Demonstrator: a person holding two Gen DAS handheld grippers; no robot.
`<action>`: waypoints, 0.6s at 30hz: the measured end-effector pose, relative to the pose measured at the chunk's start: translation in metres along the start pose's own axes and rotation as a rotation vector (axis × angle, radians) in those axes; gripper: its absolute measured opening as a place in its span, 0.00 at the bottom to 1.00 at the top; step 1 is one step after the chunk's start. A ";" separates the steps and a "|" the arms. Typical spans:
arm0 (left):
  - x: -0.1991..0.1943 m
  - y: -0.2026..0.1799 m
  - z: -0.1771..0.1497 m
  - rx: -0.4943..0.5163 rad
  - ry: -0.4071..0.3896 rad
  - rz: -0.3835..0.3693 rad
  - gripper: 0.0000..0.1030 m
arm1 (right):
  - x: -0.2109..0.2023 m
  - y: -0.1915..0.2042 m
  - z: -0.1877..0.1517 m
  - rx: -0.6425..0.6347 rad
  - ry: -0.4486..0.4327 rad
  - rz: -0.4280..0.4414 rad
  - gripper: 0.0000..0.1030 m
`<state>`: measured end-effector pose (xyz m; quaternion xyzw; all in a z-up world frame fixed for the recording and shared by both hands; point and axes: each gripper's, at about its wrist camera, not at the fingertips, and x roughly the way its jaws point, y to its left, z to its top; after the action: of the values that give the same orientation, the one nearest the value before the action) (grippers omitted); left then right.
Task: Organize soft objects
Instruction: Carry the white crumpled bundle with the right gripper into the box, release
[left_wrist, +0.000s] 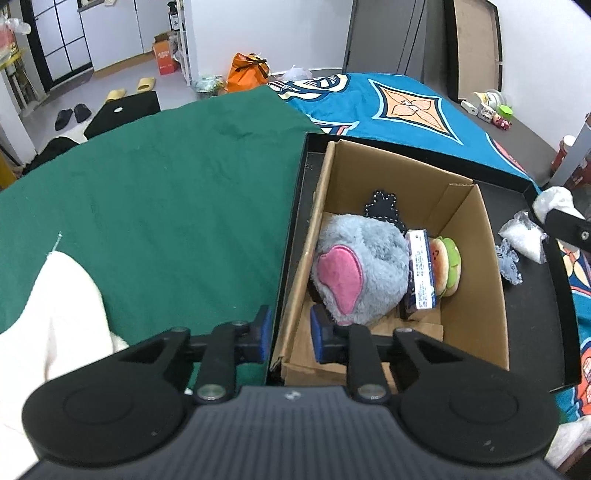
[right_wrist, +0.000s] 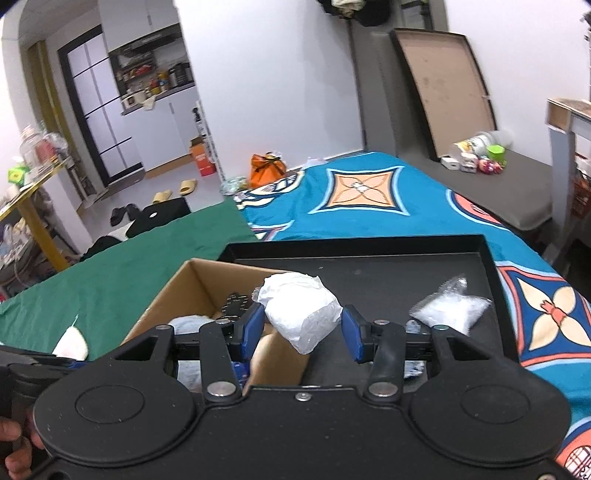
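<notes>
Grey plush toy (left_wrist: 356, 275) inside cardboard box (left_wrist: 476, 280) on black tray (left_wrist: 532, 325).

Cardboard box (left_wrist: 476, 258): plain brown corrugated card, matt, raw edges.
Plush toy (left_wrist: 360, 269), inside the box: shaggy grey pile with a pink felt-like patch.
Burger plush (left_wrist: 448, 267), inside the box: soft short-nap cloth.
Tray (right_wrist: 388, 269) under the box: black, smooth, dull sheen.
Green cloth (left_wrist: 166, 192) left of the box: matt woven fabric, lightly creased.
White wad (right_wrist: 301, 312) above the box: crinkled, papery, thin film.
Claw pads (left_wrist: 263, 334): blue, rubbery; arms matt black plastic, metal pivot pins.
</notes>
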<state>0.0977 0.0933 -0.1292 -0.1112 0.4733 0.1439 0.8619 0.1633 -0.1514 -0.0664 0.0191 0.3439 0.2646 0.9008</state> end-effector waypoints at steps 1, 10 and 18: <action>0.001 0.001 0.000 -0.001 0.001 -0.006 0.16 | 0.000 0.004 0.000 -0.007 0.001 0.004 0.44; 0.005 0.009 -0.002 -0.030 0.007 -0.036 0.10 | 0.001 0.034 -0.001 -0.067 0.022 0.032 0.44; 0.003 0.010 -0.002 -0.037 0.004 -0.052 0.10 | -0.001 0.053 -0.005 -0.104 0.049 0.087 0.46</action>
<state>0.0942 0.1026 -0.1334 -0.1396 0.4694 0.1299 0.8621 0.1348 -0.1072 -0.0583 -0.0193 0.3506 0.3213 0.8795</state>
